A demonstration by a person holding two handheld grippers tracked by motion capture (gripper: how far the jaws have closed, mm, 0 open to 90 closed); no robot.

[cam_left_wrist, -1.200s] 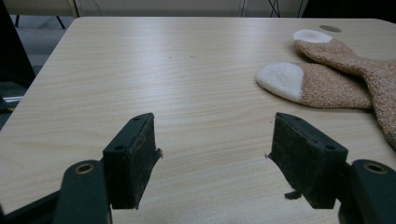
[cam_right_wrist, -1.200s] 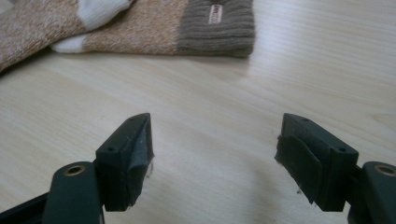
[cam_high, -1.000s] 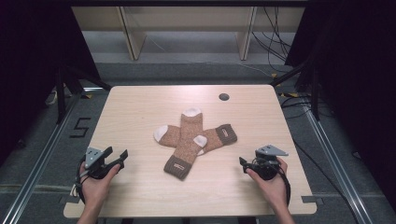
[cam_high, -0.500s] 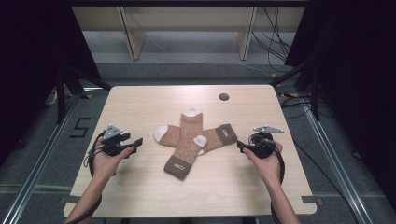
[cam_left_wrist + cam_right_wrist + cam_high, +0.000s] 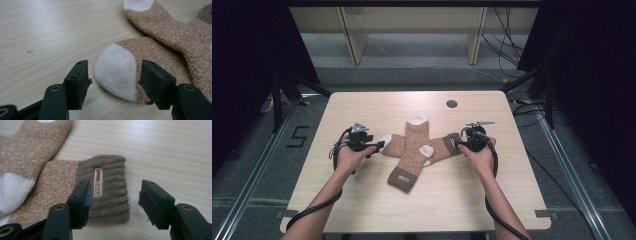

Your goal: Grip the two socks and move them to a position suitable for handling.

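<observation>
Scene: two brown socks lie crossed on a light wooden desk [image 5: 362, 210], one over the other.
Upper sock: the upper sock [image 5: 412, 154] runs from its white toe at the far end to its dark brown cuff at the near end, lying on top of the other.
Lower sock: the lower sock [image 5: 443, 147] lies crosswise beneath it, white toe toward the left, ribbed dark cuff toward the right.
Left hand-held gripper: the left hand-held gripper [image 5: 379, 146] is at the lower sock's toe [image 5: 115, 71]; its jaws have just been closing and stand apart on either side of the toe, low over the desk. The pads do not press the fabric, so nothing is grasped.
Right hand-held gripper: the right hand-held gripper [image 5: 458, 144] is at the lower sock's cuff [image 5: 108, 187]; its jaws have just been closing. One jaw sits over the cuff beside its small label [image 5: 97, 182], the other stands off the cuff's edge over bare wood. It is released, not clamped.
Desk hole: a dark round hole [image 5: 452, 104] sits near the far edge, well apart from the socks.
</observation>
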